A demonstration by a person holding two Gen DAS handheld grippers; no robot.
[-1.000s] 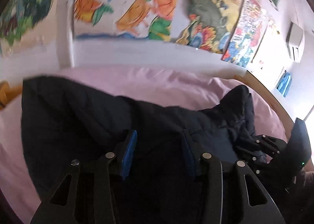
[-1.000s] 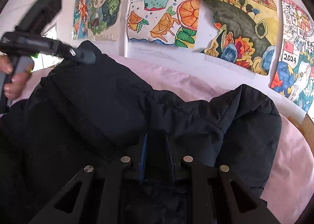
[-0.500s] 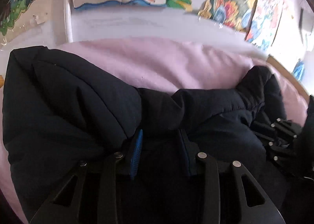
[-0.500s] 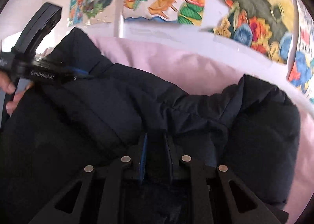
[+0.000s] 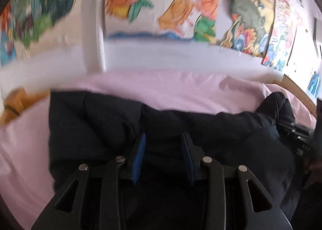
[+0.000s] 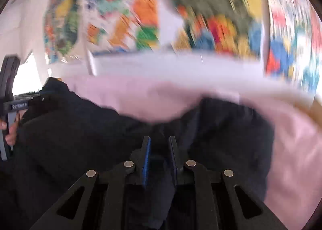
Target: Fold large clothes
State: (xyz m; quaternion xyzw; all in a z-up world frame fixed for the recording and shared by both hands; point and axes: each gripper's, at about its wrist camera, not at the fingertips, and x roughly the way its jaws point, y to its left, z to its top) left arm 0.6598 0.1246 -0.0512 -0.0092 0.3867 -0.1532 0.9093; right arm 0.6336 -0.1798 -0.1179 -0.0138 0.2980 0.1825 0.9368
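A dark padded jacket (image 5: 96, 135) lies bunched on a pink sheet (image 5: 161, 91) near the wall hung with coloured drawings (image 5: 181, 12). The left gripper (image 5: 163, 155) clamps a thick fold of the jacket between its blue pads (image 5: 138, 157). The right gripper (image 6: 159, 159) pinches a thinner fold of the same jacket, jaws nearly together. At the left edge of the right wrist view, a hand (image 6: 10, 131) grips the other tool's handle.

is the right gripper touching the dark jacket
Touching. The right wrist view shows the right gripper with its fingers closed on a bunched fold of the dark jacket, no gap visible.
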